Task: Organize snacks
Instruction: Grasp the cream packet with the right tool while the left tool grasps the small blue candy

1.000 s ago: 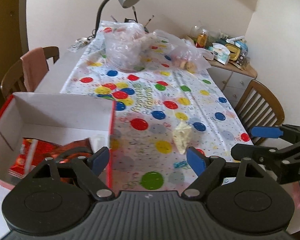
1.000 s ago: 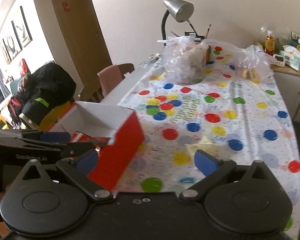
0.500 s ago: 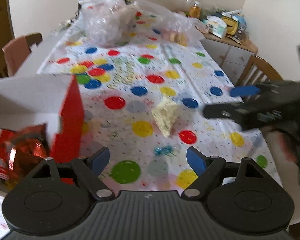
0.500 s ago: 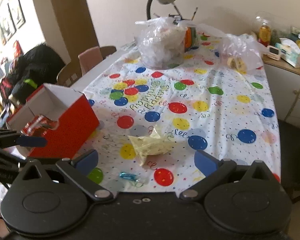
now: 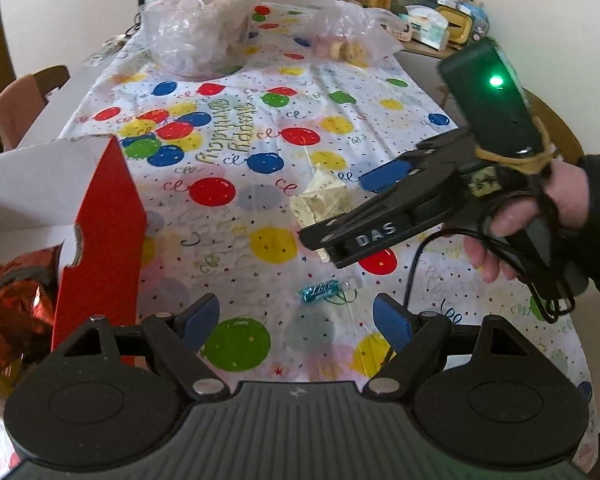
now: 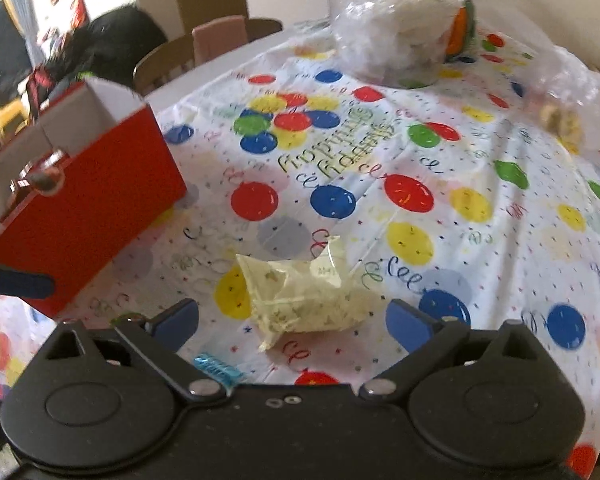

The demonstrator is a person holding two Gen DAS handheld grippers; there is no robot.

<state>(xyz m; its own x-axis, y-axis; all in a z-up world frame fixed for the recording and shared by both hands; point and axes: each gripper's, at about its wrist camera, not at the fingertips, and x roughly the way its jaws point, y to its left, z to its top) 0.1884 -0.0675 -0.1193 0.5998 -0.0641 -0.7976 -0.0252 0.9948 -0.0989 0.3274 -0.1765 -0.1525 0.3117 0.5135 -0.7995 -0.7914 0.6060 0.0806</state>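
Observation:
A pale yellow snack bag (image 6: 304,292) lies on the balloon-print tablecloth (image 6: 480,160). My right gripper (image 6: 294,322) hangs just over it. Its jaws are closing, with the bag between the blue pads and neither pad touching it. From the left wrist view, the right gripper (image 5: 340,204) covers part of that bag (image 5: 320,196). A small blue candy (image 5: 320,291) lies in front of my left gripper (image 5: 296,320), which is open and empty. The red box (image 5: 100,216) at the left holds a red foil pack (image 5: 16,312).
Two clear plastic bags (image 5: 200,28) (image 5: 348,36) stand at the table's far end. A cluttered sideboard (image 5: 432,28) and a wooden chair (image 5: 556,128) are at the right, and a chair draped in pink cloth (image 5: 16,108) is at the left. A hand (image 5: 512,216) grips the right tool.
The right gripper came down and forward until the yellow bag sat between its fingers. The left gripper sank toward the table, so the red box slid to the left of its view.

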